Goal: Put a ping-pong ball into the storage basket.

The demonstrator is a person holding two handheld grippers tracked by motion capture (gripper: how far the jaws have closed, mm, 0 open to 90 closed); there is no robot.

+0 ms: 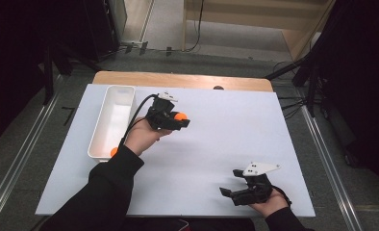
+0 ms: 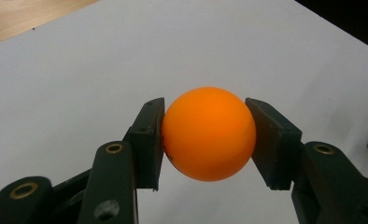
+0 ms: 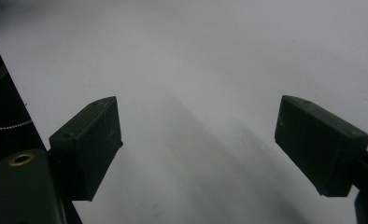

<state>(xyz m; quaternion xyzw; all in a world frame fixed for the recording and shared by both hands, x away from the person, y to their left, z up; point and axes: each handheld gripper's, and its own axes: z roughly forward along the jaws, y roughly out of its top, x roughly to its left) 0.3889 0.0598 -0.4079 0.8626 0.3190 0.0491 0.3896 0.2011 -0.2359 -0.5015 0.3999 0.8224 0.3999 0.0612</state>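
We see the left gripper [image 1: 178, 120] pinching the orange ball [image 2: 208, 133] between its jaws above the worktop [image 1: 226, 139] near the white bin [image 1: 111, 120] at the left edge, right gripper [image 1: 233, 190] spread empty; thin side contact, so it could squirt out and roll off.

white tray [image 1: 111, 113] walling the mat's left edge, wide bare mat [image 1: 216, 139] between grippers
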